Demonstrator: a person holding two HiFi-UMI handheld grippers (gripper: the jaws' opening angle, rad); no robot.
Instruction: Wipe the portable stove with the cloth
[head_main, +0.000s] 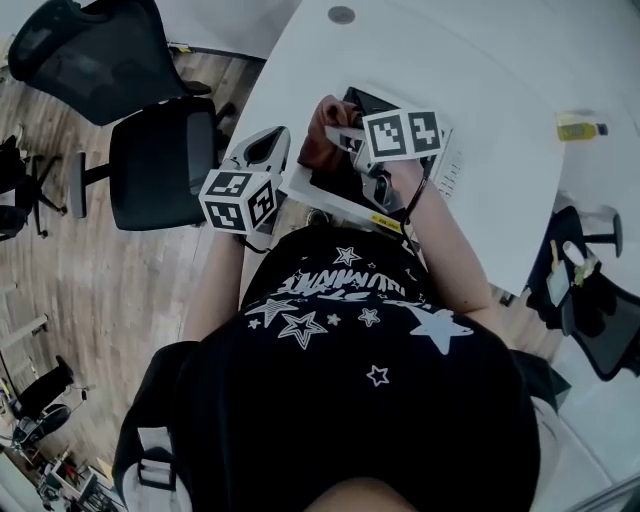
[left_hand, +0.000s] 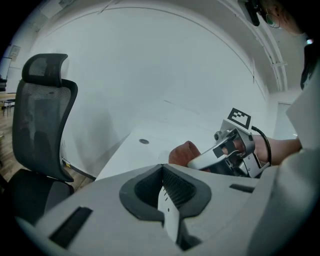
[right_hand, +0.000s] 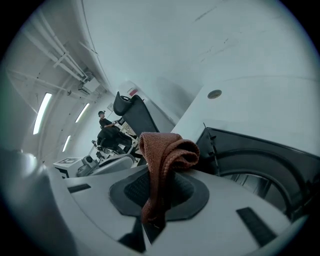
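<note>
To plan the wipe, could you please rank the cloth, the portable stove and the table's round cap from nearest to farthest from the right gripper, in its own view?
1. The cloth: clamped between the jaws of the right gripper.
2. The portable stove: just ahead, on the right.
3. The round cap: farther back on the table, beyond the stove.

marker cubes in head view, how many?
2. One marker cube on the left gripper, at the table edge; the other on the right gripper, which holds the cloth. None seems hidden.
</note>
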